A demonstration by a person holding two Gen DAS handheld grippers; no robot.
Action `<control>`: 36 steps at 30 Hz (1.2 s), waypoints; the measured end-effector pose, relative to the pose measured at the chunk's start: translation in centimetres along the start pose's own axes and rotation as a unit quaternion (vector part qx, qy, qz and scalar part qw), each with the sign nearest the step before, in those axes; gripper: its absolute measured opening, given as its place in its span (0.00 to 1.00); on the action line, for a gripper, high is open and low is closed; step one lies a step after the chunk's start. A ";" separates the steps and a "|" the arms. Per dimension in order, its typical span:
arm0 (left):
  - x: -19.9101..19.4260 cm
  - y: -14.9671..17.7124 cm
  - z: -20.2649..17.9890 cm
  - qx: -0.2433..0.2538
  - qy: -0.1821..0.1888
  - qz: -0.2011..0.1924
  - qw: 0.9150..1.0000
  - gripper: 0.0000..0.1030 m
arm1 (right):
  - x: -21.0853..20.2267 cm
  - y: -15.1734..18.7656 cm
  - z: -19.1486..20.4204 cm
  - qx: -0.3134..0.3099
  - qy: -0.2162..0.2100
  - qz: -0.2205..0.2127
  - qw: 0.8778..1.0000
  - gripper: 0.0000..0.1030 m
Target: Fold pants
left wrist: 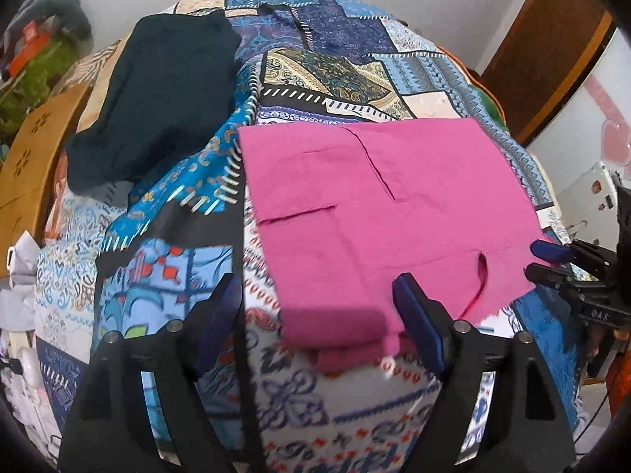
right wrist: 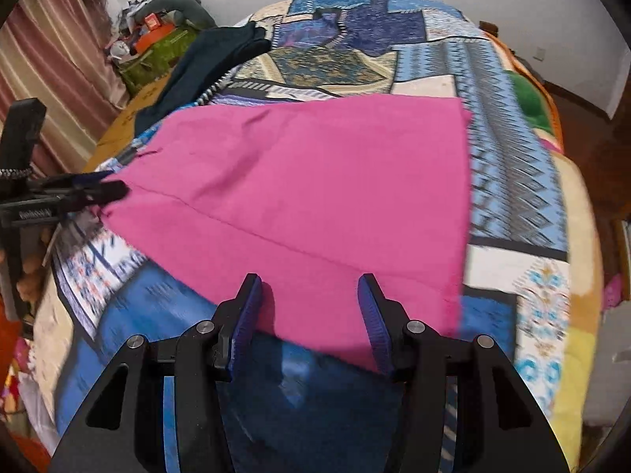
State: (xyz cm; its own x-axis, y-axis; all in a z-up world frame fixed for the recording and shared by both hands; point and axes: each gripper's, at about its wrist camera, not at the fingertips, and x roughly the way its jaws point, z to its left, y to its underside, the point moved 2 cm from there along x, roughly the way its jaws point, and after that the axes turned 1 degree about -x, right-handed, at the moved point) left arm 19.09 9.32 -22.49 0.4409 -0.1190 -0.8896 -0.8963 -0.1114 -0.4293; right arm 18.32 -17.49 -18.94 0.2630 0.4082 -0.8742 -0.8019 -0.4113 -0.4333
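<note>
Pink pants (left wrist: 378, 205) lie flat and folded on a patterned blue bedspread (left wrist: 165, 276); they also show in the right wrist view (right wrist: 315, 197). My left gripper (left wrist: 315, 295) is open, its fingers either side of the near left corner of the pants, just above it. My right gripper (right wrist: 311, 295) is open over the near edge of the pants. In the left wrist view the right gripper (left wrist: 544, 258) shows at the pants' right edge. In the right wrist view the left gripper (right wrist: 106, 187) shows at the pants' left corner.
A dark teal garment (left wrist: 157, 98) lies folded at the far left of the bed, also in the right wrist view (right wrist: 213, 63). A wooden surface (left wrist: 35, 157) with clutter stands left of the bed. A brown door (left wrist: 544, 55) is at the far right.
</note>
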 end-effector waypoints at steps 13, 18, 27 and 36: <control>-2.5 0.3 0.5 0.009 -0.012 -0.011 1.000 0.78 | -2.6 1.0 -1.8 0.008 0.013 0.003 1.000 0.45; -3.3 -2.2 1.0 0.022 -0.036 -0.034 0.999 0.78 | -4.2 -0.8 -2.2 0.006 0.020 -0.028 0.999 0.45; -0.8 -7.7 2.5 0.003 -0.037 -0.033 0.999 0.78 | -3.6 -5.6 -4.5 0.017 0.037 -0.069 0.997 0.45; 4.8 -10.4 4.0 -0.035 -0.022 0.014 0.999 0.78 | 0.4 -10.7 -8.9 0.057 0.028 -0.059 0.996 0.46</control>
State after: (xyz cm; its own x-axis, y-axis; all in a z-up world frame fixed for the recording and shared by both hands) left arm 30.34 13.82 -22.92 0.4118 -0.0803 -0.9077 -0.9021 -0.1768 -0.3936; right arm 31.82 -20.19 -16.59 0.3855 0.4014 -0.8308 -0.8187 -0.2665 -0.5086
